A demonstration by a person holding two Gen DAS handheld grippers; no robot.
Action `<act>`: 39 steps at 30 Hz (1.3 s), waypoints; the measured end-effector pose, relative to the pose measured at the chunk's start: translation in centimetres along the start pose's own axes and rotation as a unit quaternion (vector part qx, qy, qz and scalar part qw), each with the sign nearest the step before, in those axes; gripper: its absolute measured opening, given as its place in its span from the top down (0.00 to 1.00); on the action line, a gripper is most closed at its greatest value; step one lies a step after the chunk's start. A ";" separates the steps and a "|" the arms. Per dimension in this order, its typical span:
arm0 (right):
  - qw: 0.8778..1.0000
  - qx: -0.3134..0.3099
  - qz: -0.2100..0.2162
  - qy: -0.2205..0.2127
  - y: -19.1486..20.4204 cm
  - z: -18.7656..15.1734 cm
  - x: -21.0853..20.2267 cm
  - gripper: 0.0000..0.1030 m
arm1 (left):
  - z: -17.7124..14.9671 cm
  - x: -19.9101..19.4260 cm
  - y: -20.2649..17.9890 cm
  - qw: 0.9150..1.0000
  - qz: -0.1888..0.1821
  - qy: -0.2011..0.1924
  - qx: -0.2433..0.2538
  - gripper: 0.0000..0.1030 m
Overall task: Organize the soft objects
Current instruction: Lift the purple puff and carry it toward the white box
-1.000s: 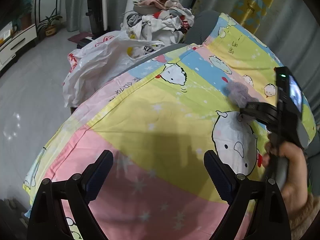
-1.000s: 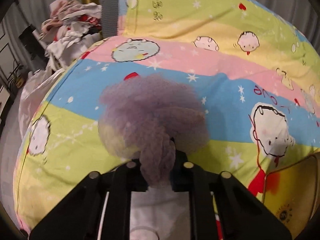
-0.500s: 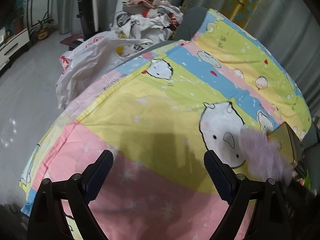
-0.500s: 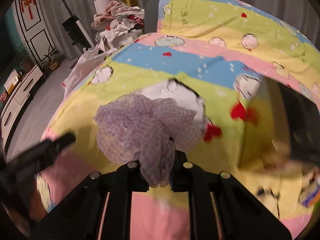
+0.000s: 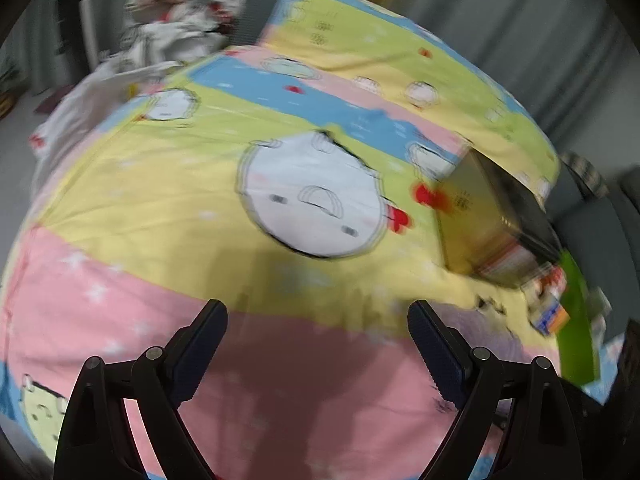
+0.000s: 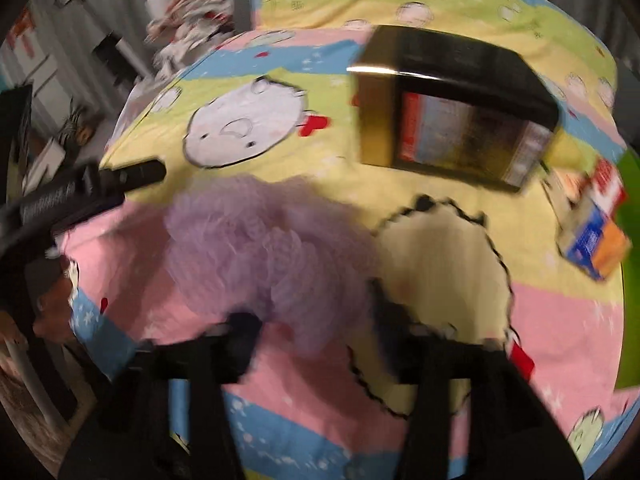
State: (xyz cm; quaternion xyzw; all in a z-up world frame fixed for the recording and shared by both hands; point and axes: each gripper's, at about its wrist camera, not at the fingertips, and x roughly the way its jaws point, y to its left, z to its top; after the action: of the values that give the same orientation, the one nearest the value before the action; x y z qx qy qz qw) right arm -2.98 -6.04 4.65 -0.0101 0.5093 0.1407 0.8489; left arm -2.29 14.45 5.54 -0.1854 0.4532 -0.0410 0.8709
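Scene: a bed covered by a pastel cartoon-print sheet (image 5: 152,216) in pink, yellow and blue bands carries all the things; both views are blurred.

Task's thing: a fluffy lilac mesh puff (image 6: 272,248) sits at centre left of the right wrist view, in front of the right gripper (image 6: 320,332), over the pink band of the sheet.

Right gripper: its fingers stand apart, with the puff's lower edge reaching down between them; blur hides whether one finger touches the mesh, but nothing pinches it, which suggests the puff is being let go here.

Left gripper (image 5: 318,320): fingers wide apart and empty above the pink band at the bottom of the left wrist view, probably kept ready for the next item.

Other things: a gold and black box (image 6: 452,108) lies at upper right of the right wrist view, and a small blue and orange carton (image 6: 596,240) at the right edge; a heap of crumpled clothes (image 5: 180,28) sits at upper left of the left wrist view.
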 end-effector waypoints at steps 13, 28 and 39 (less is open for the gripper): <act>0.994 0.090 0.051 -0.046 -4.7 0.5 -4.7 0.20 | -3.3 0.1 -4.1 0.997 -0.047 0.030 0.050 0.17; 0.981 0.102 0.153 0.056 -3.1 2.3 3.9 0.62 | -5.7 2.7 -7.0 0.992 -0.083 0.075 0.056 0.67; 0.973 0.108 0.204 -0.002 -4.9 2.3 0.5 0.80 | -4.7 0.9 -11.6 0.989 -0.106 0.026 0.102 0.72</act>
State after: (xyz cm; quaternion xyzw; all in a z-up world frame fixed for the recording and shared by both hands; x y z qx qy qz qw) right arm 0.49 -10.25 4.69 0.1859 0.5113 0.2557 0.7992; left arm -4.45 2.17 6.60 -0.1418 0.4465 -0.1840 0.8641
